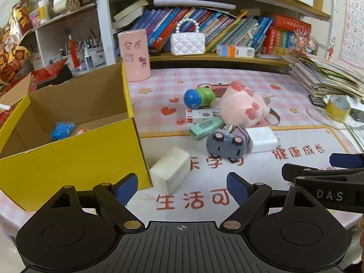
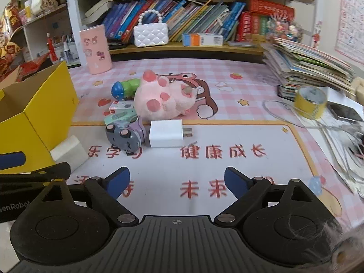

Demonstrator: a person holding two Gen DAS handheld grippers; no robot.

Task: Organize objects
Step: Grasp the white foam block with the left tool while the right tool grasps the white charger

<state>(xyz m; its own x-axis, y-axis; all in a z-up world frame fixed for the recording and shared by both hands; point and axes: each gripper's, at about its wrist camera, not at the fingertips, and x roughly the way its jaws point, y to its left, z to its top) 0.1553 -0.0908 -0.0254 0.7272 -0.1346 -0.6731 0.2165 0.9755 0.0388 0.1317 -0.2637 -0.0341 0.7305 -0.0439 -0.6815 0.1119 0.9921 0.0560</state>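
Looking across a pink checked desk mat (image 2: pixel 238 75) printed with red Chinese characters, I hold the left gripper (image 1: pixel 182 188) and right gripper (image 2: pixel 177 183) low over it, both with fingers spread wide and empty. The toy pile sits mid-mat: a pink plush (image 2: pixel 163 97), a grey toy car (image 2: pixel 124 136) and a white charger (image 2: pixel 166 134). The yellow box (image 1: pixel 75 154) stands at left, crowded bookshelves (image 1: pixel 204 22) behind.
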